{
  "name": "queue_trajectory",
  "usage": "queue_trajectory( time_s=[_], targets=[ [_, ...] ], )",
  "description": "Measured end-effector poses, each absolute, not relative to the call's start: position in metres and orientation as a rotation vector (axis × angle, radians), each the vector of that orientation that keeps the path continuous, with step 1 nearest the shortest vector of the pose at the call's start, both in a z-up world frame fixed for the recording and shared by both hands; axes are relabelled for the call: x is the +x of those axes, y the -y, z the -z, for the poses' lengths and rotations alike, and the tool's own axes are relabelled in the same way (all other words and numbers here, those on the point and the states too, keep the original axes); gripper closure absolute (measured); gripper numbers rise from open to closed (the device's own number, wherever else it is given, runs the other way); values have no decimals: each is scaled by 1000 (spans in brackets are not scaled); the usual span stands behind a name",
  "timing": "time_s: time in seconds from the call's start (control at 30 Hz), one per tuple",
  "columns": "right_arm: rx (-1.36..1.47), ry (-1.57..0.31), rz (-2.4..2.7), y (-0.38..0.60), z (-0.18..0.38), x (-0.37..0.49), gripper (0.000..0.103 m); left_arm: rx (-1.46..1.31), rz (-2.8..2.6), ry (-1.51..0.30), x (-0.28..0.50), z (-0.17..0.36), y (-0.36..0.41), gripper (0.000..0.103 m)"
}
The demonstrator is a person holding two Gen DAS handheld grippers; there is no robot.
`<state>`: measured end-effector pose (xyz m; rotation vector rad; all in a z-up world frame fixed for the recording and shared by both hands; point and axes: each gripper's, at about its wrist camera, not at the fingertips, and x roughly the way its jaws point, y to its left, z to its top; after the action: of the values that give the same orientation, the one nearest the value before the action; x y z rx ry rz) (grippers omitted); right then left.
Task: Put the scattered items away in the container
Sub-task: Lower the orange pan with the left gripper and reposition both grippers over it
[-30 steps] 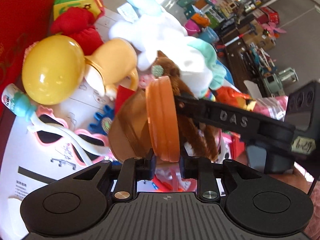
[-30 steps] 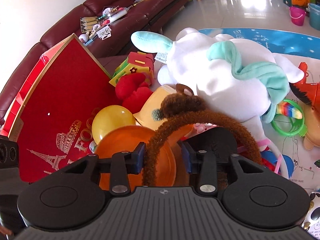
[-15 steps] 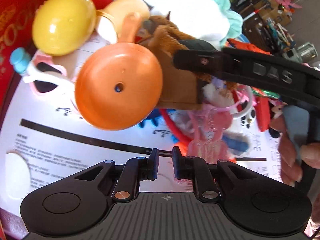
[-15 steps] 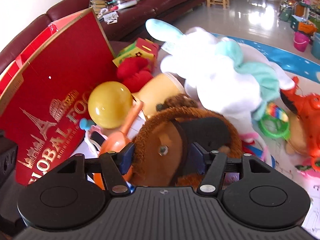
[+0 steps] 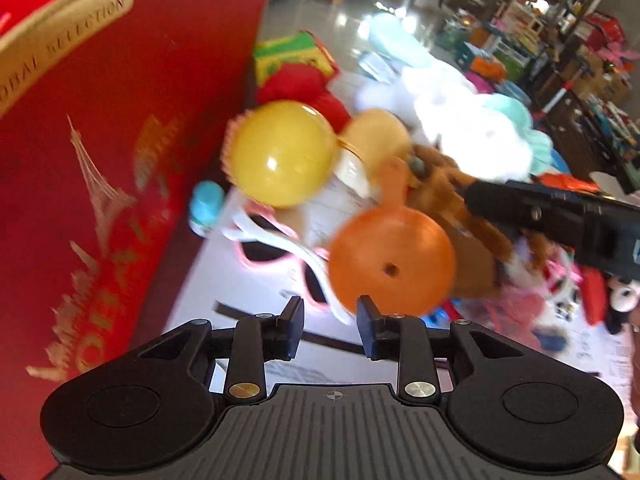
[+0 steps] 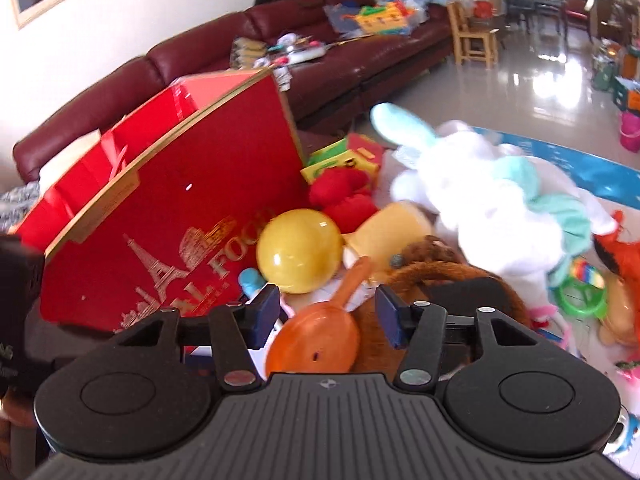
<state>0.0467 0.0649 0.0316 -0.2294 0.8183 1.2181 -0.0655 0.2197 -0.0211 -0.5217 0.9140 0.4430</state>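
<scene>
The container is a red cardboard box (image 5: 100, 168) (image 6: 180, 220), standing at the left with its top open. An orange toy pan (image 5: 392, 268) (image 6: 316, 344) lies on the white play mat (image 5: 248, 280) beside it. My left gripper (image 5: 330, 316) hangs just short of the pan, its jaws opening with nothing between them. My right gripper (image 6: 326, 316) is above the pan, jaws closing; only the pan's handle shows through the gap, lower down. A brown plush horse (image 5: 452, 196) (image 6: 440, 280) lies to the right of the right fingers (image 6: 390, 318).
A yellow ball (image 5: 280, 152) (image 6: 298, 250), pink sunglasses (image 5: 280, 248), a red plush (image 6: 344, 196), a white and mint plush (image 6: 500, 184) and several small toys crowd the mat. A dark red sofa (image 6: 360, 48) stands behind the box.
The left gripper has let go of the orange pan, drawn back and swung left toward the red box. The right gripper has come off the brown horse and risen.
</scene>
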Motion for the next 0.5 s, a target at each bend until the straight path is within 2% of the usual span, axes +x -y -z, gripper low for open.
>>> queue_trajectory(
  time_s=[0.13, 0.37, 0.43, 0.5],
  targets=[
    [-336, -827, -1228, -94, -15, 36, 61, -513, -457, -911, -59, 29, -224, 58],
    [-459, -886, -1123, -105, 17, 44, 73, -458, -464, -882, -62, 28, -229, 58],
    [-448, -928, -1106, -98, 23, 48, 86, -430, -444, -878, -55, 28, -228, 58],
    [-428, -932, -1103, -91, 25, 48, 90, -398, -419, -883, -46, 30, -226, 58]
  ],
)
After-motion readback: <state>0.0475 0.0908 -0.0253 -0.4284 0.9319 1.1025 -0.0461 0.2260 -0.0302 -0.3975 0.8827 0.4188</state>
